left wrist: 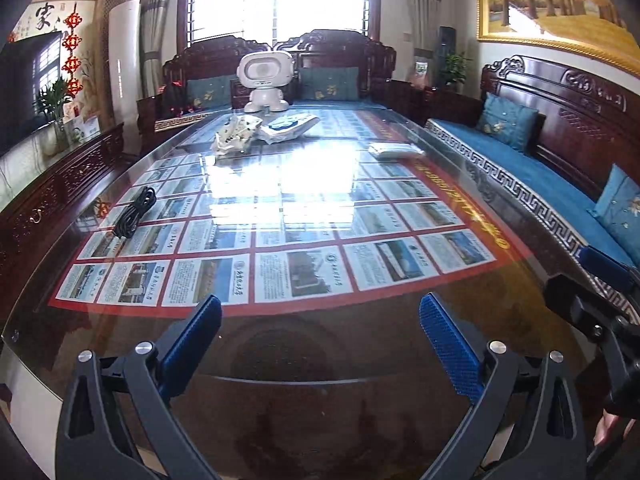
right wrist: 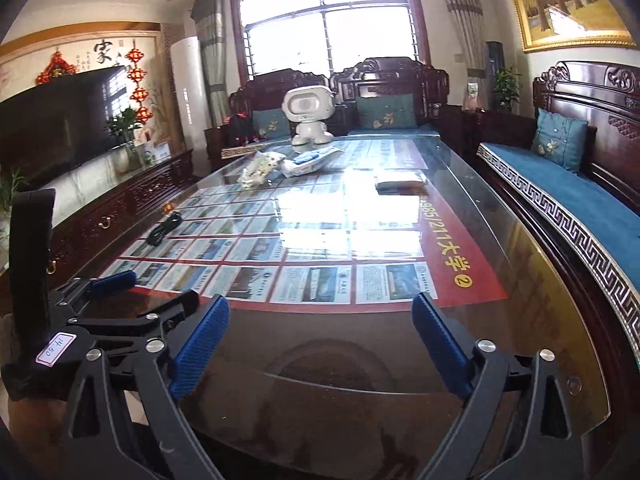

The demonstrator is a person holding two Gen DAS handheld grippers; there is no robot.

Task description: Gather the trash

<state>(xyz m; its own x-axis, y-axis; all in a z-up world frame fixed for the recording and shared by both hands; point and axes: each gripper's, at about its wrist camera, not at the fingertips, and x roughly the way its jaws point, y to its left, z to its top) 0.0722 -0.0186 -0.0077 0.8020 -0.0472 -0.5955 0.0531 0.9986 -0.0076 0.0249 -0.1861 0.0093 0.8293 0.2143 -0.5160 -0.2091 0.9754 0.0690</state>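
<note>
My left gripper (left wrist: 320, 312) is open over the near end of the glass-topped table (left wrist: 304, 360), with nothing between its blue pads. My right gripper (right wrist: 320, 312) is open too and holds nothing; the left gripper (right wrist: 116, 280) shows beside it at the left. Far down the table lie a crumpled patterned wrapper (left wrist: 236, 134) (right wrist: 260, 168), a white and blue plastic package (left wrist: 288, 126) (right wrist: 310, 160) and a flat whitish packet (left wrist: 394, 150) (right wrist: 400, 179). All three are well beyond both grippers.
A coiled black cable (left wrist: 134, 212) (right wrist: 164, 229) lies at the table's left side. A white robot figure (left wrist: 264, 78) (right wrist: 308, 114) stands at the far end. A carved bench with blue cushions (left wrist: 532, 168) runs along the right, a low cabinet (left wrist: 52, 188) along the left.
</note>
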